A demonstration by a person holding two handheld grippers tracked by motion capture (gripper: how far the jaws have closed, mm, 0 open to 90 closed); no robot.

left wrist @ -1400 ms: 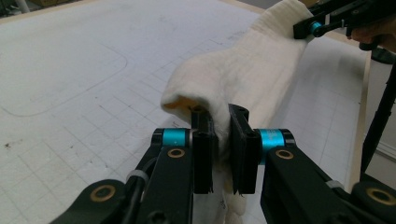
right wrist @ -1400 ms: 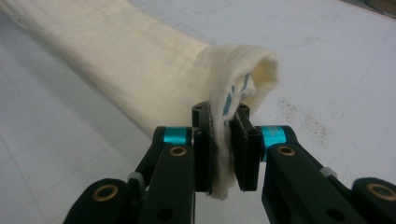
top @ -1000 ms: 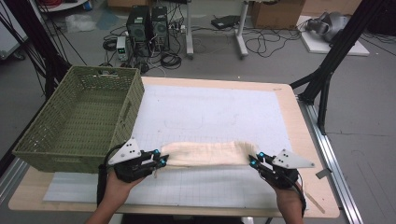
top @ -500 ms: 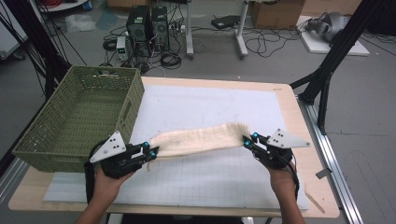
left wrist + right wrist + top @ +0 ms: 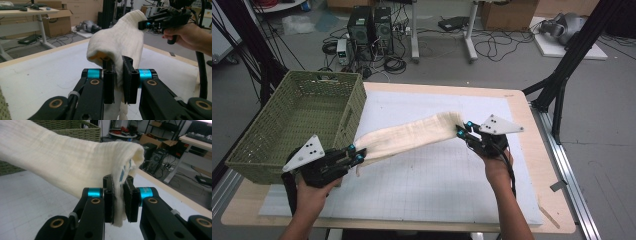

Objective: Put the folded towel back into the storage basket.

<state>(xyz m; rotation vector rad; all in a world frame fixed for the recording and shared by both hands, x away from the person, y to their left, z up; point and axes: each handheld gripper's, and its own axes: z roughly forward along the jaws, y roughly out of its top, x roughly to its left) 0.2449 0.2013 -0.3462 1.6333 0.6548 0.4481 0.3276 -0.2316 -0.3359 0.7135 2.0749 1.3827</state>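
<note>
I hold the folded cream cloth (image 5: 412, 136) slung clear above the table (image 5: 532, 165), left tongs (image 5: 355, 153) and right tongs (image 5: 460, 131) each clamped on one end so it stays taut, likely bound for the green basket (image 5: 292, 125) at far left.

Wooden table (image 5: 532, 165) with pale top, white gridded mat (image 5: 437, 185) over most of it. Grey floor (image 5: 607, 130) beyond. Two black PC towers (image 5: 371, 25) stand on the floor past the far edge, tangled cables (image 5: 492, 47) beside them. White desk legs (image 5: 469, 30) near the cables. Cardboard box (image 5: 507, 12) at rear. Black frame struts (image 5: 567, 70) at right, more (image 5: 242, 50) at left. Metal rail (image 5: 572, 175) along the table's right side. Cardboard boxes (image 5: 57, 23) and a desk (image 5: 25, 13) in the left gripper view. Even indoor light.
</note>
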